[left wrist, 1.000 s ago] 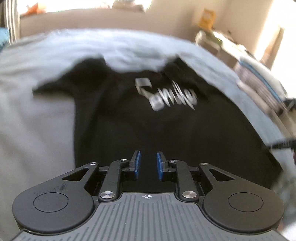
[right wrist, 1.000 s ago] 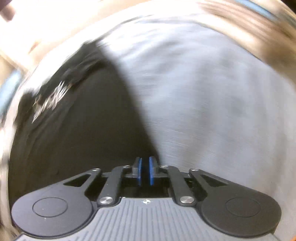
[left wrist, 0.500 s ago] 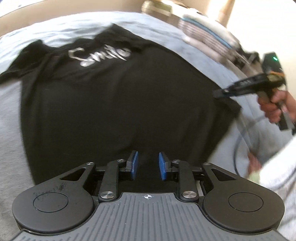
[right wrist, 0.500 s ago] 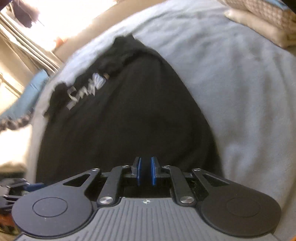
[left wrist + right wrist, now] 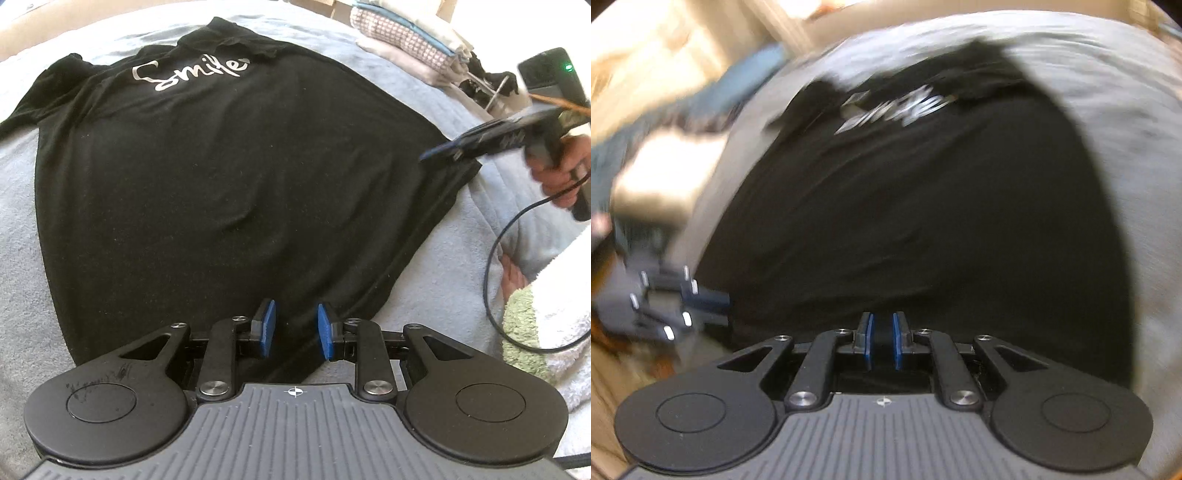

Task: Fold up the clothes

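Note:
A black T-shirt with a silver "Smile" print lies flat on a grey-blue bed cover, neck at the far end. My left gripper hovers open over the shirt's near hem, with nothing between its blue pads. In the left wrist view my right gripper sits over the shirt's right bottom corner, held by a hand. The right wrist view is blurred. There my right gripper has only a narrow slit between its pads and grips nothing I can see; my left gripper shows at the shirt's left edge.
A stack of folded clothes lies at the far right of the bed. A black cable loops down from the right gripper beside a white fleecy sleeve. Bed cover lies bare on both sides of the shirt.
Both views have swung across the shirt. The right gripper has come in over the shirt's right bottom corner. My left pads have spread a little wider.

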A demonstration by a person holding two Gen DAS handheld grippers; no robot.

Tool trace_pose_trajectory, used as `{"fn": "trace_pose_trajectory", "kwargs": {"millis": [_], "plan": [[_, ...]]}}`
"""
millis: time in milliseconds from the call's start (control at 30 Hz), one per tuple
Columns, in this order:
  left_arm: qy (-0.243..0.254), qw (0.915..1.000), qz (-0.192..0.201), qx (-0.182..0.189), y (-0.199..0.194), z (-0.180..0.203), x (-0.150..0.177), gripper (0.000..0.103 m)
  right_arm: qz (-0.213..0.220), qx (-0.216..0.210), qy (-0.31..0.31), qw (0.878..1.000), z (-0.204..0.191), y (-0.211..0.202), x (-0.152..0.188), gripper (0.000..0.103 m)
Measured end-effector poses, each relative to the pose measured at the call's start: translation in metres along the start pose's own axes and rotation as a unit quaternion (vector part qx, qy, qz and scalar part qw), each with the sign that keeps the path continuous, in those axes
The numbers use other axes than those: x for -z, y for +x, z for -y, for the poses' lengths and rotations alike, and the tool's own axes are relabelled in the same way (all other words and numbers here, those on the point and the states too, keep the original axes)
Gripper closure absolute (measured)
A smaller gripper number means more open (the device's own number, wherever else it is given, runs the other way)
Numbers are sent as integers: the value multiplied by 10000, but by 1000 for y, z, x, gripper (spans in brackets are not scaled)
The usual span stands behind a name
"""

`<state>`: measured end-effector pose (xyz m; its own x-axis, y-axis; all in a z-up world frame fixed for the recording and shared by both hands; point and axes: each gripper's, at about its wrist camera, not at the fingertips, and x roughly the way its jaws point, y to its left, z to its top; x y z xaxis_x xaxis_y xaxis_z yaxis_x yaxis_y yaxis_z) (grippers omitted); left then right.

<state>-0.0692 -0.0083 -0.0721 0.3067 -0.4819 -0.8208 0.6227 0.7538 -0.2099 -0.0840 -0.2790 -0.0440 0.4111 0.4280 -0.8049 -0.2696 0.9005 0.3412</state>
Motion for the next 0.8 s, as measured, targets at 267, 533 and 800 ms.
{"fn": "trace_pose_trajectory", "kwargs": {"millis": [267, 533, 800], "plan": [[-25, 9999, -14, -124, -6, 1, 13, 75, -1128, 128, -88, 9935, 9, -3, 32, 91], [403, 9990, -42, -213, -13, 11, 14, 73, -775, 185, -423, 9959, -13, -22, 17, 87], [515, 9985, -61, -173, -18, 16, 21, 71, -849, -239, -1696, 9816, -65, 1, 12, 87]]}}
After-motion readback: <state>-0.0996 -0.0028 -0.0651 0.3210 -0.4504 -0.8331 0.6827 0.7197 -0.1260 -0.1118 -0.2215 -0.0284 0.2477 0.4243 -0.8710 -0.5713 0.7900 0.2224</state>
